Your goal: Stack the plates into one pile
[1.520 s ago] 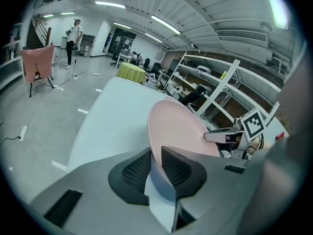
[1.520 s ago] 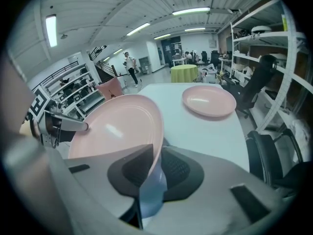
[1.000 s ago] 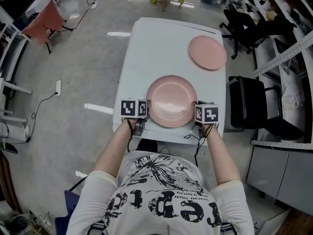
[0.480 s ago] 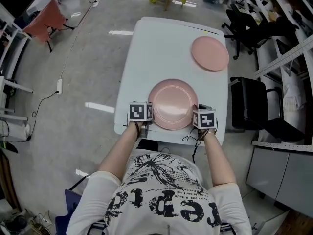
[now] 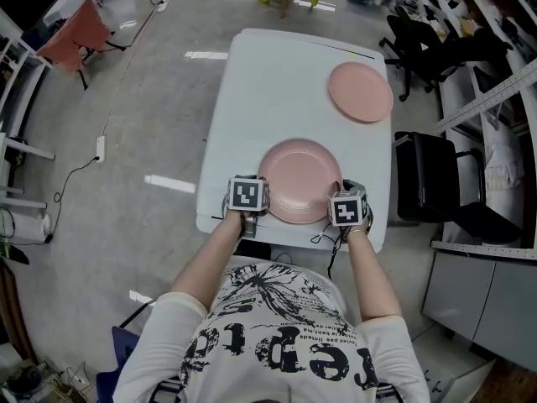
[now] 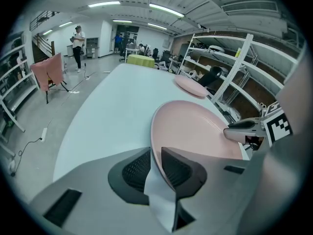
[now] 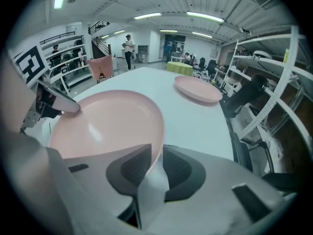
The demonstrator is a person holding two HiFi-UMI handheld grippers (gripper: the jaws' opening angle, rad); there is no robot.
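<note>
Both tools are on the near pink plate now, which sits at the six o'clock edge of the white bench. The left tool comes in at the plate's eight o'clock, the right tool at its four o'clock, one on each side of the rim. On the left, the jaws are spread and have just been opening, with the plate's rim running straight between the two dark ribbed pads, and no squeeze on it shows. It's the same on the right: jaws apart, just been opening, thin rim standing in the gap between them. Up at one o'clock, well apart from all this, the second pink plate lies flat near the bench's far right corner.
</note>
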